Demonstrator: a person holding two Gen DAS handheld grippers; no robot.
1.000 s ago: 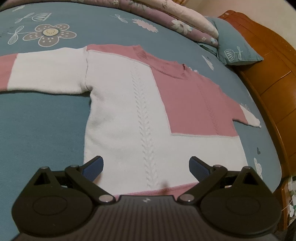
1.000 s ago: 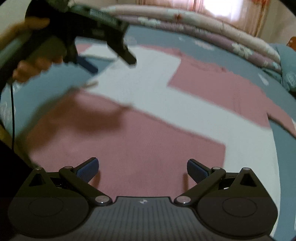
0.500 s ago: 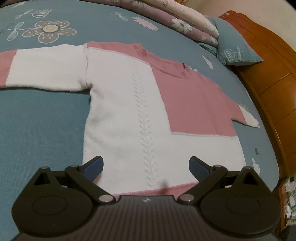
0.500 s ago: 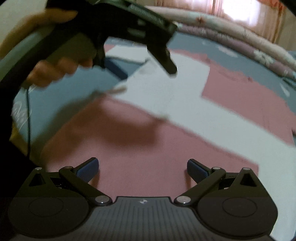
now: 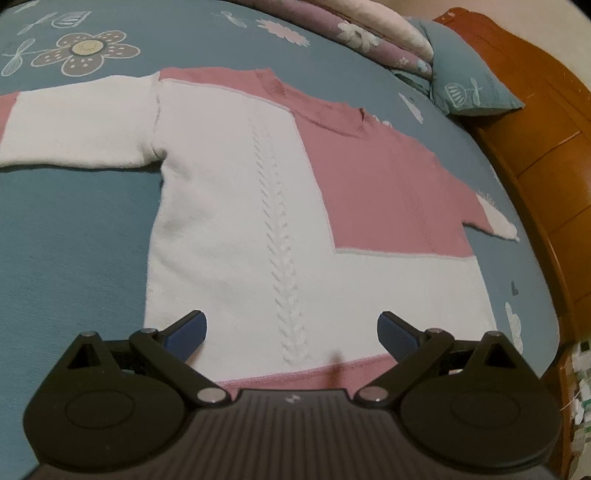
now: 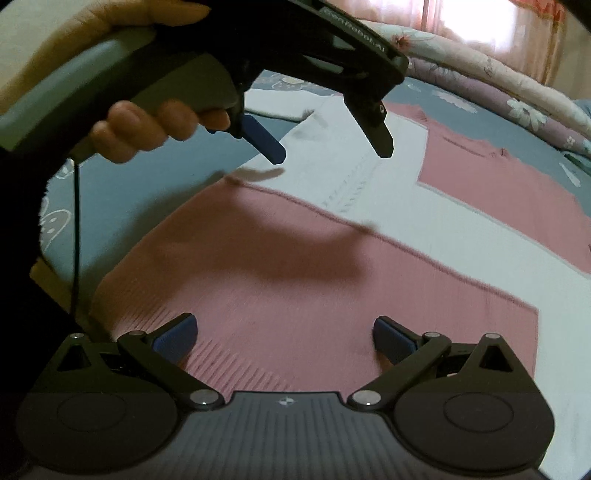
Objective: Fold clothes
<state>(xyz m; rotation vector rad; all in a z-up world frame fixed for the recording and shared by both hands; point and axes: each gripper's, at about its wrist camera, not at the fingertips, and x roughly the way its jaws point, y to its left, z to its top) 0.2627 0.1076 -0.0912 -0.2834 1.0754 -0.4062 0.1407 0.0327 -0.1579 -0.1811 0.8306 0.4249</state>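
A pink and white knitted sweater lies flat, front up, on a blue bedspread, both sleeves spread out. My left gripper is open and hovers just above the white body near the pink hem band. My right gripper is open too, low over the pink hem band of the sweater. In the right wrist view a hand holds the left gripper above the sweater's left side, its fingers apart and empty.
Folded floral quilts and a blue pillow lie at the head of the bed. A wooden bed frame runs along the right side. A thin black cable hangs from the left gripper's handle.
The right wrist view has closed in on the hem, and the hand-held left gripper now looms larger and further right in it. The left gripper has edged slightly forward over the sweater.
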